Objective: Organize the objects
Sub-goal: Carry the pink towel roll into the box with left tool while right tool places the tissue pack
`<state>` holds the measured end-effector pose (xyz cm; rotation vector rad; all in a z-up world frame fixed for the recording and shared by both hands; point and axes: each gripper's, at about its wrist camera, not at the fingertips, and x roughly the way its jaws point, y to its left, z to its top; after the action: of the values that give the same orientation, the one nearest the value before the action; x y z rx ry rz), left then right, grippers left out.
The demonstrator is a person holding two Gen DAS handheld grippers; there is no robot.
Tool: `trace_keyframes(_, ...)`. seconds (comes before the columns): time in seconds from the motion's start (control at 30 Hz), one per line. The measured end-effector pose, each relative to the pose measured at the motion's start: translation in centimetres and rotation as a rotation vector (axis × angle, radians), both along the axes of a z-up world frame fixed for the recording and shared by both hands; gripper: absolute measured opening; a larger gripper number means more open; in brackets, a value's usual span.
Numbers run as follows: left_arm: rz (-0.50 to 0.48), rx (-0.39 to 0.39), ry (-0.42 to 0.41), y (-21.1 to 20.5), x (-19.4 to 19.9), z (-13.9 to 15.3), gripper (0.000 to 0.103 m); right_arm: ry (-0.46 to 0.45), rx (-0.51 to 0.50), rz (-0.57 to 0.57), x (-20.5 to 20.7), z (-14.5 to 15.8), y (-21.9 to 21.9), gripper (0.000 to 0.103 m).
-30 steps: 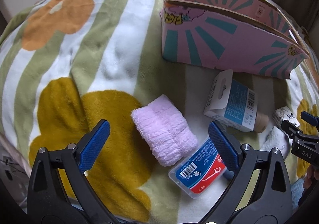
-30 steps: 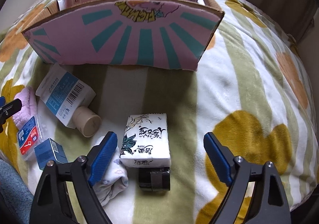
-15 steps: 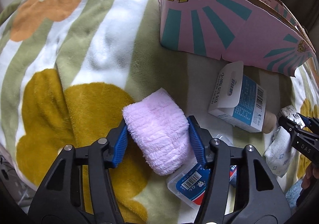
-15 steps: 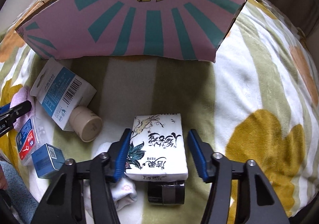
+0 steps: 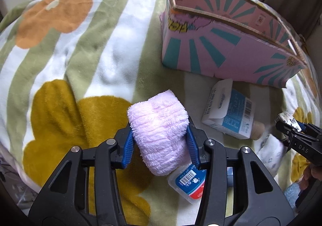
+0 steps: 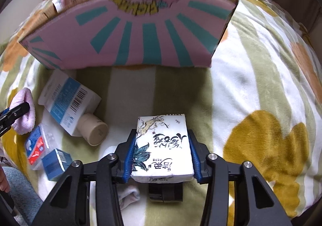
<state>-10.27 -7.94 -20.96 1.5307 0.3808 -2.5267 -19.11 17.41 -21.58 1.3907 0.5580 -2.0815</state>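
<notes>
Left gripper (image 5: 160, 145): jaws were spread wide a second ago, now clamped on the pink fluffy cloth (image 5: 159, 131); the cloth bulges above the blue pads and appears raised off the floral blanket (image 5: 60, 49); box (image 5: 225, 53) sits at 1 o'clock from it, open top facing up.

Right gripper (image 6: 161, 155): likewise closed in over the last second, now squeezing the tissue pack (image 6: 162, 145) by its long sides; the box fills 12 o'clock in this view.

Left behind on the blanket: blue-and-white tube carton (image 6: 68, 101) with a beige cap at 10 o'clock of the pack; floss case (image 6: 37, 145) and small blue carton (image 6: 56, 163) at 9 o'clock; a black item (image 6: 166, 191) under the pack.

Judgement: both grasps look secure; carrying both loads to the box seems next; several items remain.
</notes>
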Motion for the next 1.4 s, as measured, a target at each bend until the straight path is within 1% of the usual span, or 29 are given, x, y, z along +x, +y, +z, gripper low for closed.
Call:
trace_keyframes(0.13, -0.011, -0.018, 0.058, 0.2, 0.8, 3.1, 0.042, 0.032, -0.044, -0.001, 0.6, 2.7, 0.6, 0.043)
trace_keyframes(0.23, -0.024, -0.021, 0.122, 0.2, 0.9, 6.5, 0.042, 0.046, -0.091, -0.004, 0.5, 5.3, 0.8, 0.043)
trace_keyframes(0.33, -0.051, -0.048, 0.189, 0.2, 0.1, 9.9, 0.042, 0.072, -0.137, 0.012, 0.8, 8.4, 0.0, 0.043)
trace_keyframes(0.37, -0.064, -0.055, 0.210, 0.3, -0.2, 11.1, 0.042, 0.075, -0.147, 0.018, -1.5, 9.3, -0.5, 0.043)
trace_keyframes(0.43, -0.091, -0.058, 0.244, 0.6, -1.1, 13.3, 0.042, 0.085, -0.176, 0.035, -2.1, 11.1, -1.7, 0.043)
trace_keyframes(0.47, -0.106, -0.061, 0.255, 0.9, -1.5, 14.2, 0.042, 0.087, -0.187, 0.043, -3.3, 11.7, -2.0, 0.043)
trace_keyframes(0.5, -0.122, -0.061, 0.268, 1.2, -2.2, 15.4, 0.042, 0.091, -0.200, 0.051, -3.8, 12.9, -2.4, 0.043)
trace_keyframes(0.6, -0.165, -0.054, 0.292, 1.6, -4.3, 17.6, 0.042, 0.102, -0.238, 0.080, -4.8, 15.1, -3.9, 0.043)
trace_keyframes(0.7, -0.196, -0.066, 0.290, 2.3, -7.1, 18.9, 0.042, 0.124, -0.251, 0.117, -5.6, 17.2, -5.5, 0.043)
trace_keyframes(0.8, -0.220, -0.064, 0.269, 2.7, -10.0, 19.0, 0.042, 0.149, -0.230, 0.146, -6.9, 17.6, -7.6, 0.043)
trace_keyframes(0.87, -0.233, -0.054, 0.247, 2.9, -12.0, 18.3, 0.042, 0.147, -0.214, 0.152, -8.1, 17.4, -9.2, 0.043)
trace_keyframes(0.93, -0.238, -0.060, 0.211, 3.0, -14.2, 17.0, 0.042, 0.128, -0.213, 0.156, -9.4, 17.0, -10.3, 0.043)
trace_keyframes(1.0, -0.246, -0.068, 0.169, 3.1, -16.2, 15.3, 0.042, 0.102, -0.214, 0.150, -10.8, 16.1, -11.5, 0.043)
trace_keyframes(1.07, -0.251, -0.055, 0.137, 3.0, -17.8, 13.5, 0.042, 0.079, -0.204, 0.149, -12.1, 15.0, -12.6, 0.043)
trace_keyframes(1.17, -0.262, -0.052, 0.089, 3.2, -19.9, 11.0, 0.042, 0.031, -0.186, 0.130, -14.2, 12.8, -13.8, 0.043)
trace_keyframes(1.23, -0.278, -0.057, 0.057, 3.5, -21.0, 9.6, 0.042, -0.005, -0.180, 0.104, -15.4, 11.2, -14.2, 0.043)
trace_keyframes(1.27, -0.261, -0.052, 0.040, 3.6, -21.4, 8.9, 0.042, -0.020, -0.179, 0.096, -15.8, 10.6, -14.3, 0.043)
trace_keyframes(1.3, -0.266, -0.052, 0.028, 3.8, -21.7, 8.2, 0.042, -0.032, -0.176, 0.089, -16.1, 9.9, -14.4, 0.043)
trace_keyframes(1.4, -0.282, -0.051, -0.001, 4.3, -22.5, 6.4, 0.042, -0.050, -0.157, 0.096, -16.2, 8.5, -14.7, 0.043)
